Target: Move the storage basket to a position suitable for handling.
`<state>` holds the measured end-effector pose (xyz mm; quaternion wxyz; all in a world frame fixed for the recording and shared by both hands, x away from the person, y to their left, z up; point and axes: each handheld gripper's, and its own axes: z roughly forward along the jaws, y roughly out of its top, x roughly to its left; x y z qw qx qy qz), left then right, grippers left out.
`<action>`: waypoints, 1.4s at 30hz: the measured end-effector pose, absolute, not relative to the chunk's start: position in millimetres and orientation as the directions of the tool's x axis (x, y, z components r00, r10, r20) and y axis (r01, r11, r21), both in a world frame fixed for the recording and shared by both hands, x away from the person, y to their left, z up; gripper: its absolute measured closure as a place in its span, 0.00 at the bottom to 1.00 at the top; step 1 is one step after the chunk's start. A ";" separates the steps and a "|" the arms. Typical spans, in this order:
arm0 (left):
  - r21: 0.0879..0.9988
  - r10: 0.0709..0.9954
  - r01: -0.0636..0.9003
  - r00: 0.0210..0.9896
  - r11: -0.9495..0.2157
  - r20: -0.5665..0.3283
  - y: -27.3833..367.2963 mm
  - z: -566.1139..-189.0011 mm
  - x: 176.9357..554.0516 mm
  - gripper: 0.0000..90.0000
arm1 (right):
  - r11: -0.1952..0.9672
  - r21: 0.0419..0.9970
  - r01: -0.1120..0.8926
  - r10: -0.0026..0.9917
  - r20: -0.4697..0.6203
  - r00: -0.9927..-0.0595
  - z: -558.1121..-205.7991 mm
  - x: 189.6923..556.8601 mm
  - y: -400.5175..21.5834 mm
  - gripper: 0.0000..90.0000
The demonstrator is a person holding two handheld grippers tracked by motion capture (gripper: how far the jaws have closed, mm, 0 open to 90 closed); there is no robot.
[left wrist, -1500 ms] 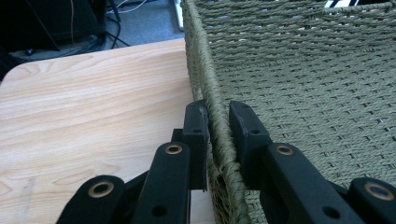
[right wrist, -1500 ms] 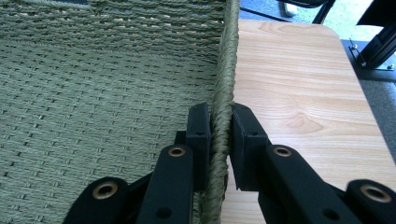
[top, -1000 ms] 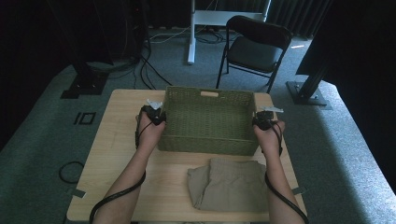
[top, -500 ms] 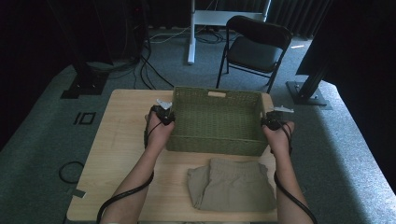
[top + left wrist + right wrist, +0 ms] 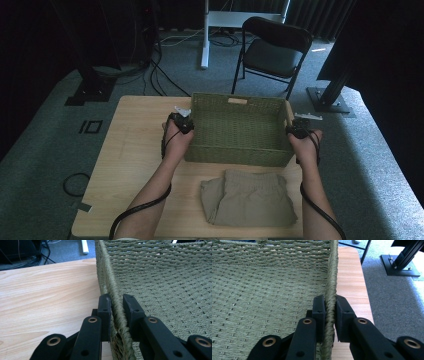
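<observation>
Both tongs clamped on the basket (image 5: 235, 131), left tongs (image 5: 116, 305) and right tongs (image 5: 330, 305) pinching opposite rims, mid-surface beyond the folded shorts (image 5: 248, 196); looks light, stiff-woven, best carried level by those side rims.

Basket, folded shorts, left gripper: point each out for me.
basket (image 5: 235, 132), high view, on its woven floor.
folded shorts (image 5: 250, 197), high view, middle of the cloth.
left gripper (image 5: 117, 305), left gripper view, between its fingertips, clamped on the basket's side rim.

Olive-green woven basket (image 5: 235, 131); khaki folded cloth (image 5: 248, 197); light wood-grain table (image 5: 130, 165); black tongs (image 5: 116, 308).
</observation>
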<state>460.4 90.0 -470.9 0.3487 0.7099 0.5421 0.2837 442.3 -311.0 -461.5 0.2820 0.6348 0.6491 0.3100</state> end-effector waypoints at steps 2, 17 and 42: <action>0.801 0.967 0.572 0.254 -0.176 0.031 86.9 -470.7 460.6 0.87 | 0.007 0.761 0.649 0.999 0.021 -0.035 -461.4 442.6 -313.9 0.89; 0.793 0.965 0.577 0.257 -0.198 0.054 70.3 -470.0 460.4 0.87 | -0.007 0.756 0.654 0.999 0.036 -0.030 -461.0 443.4 -329.8 0.89; 0.808 0.950 0.560 0.313 -0.183 -0.002 74.9 -454.1 464.8 0.53 | -0.023 0.777 0.629 0.993 0.088 -0.073 -452.9 443.1 -334.0 0.66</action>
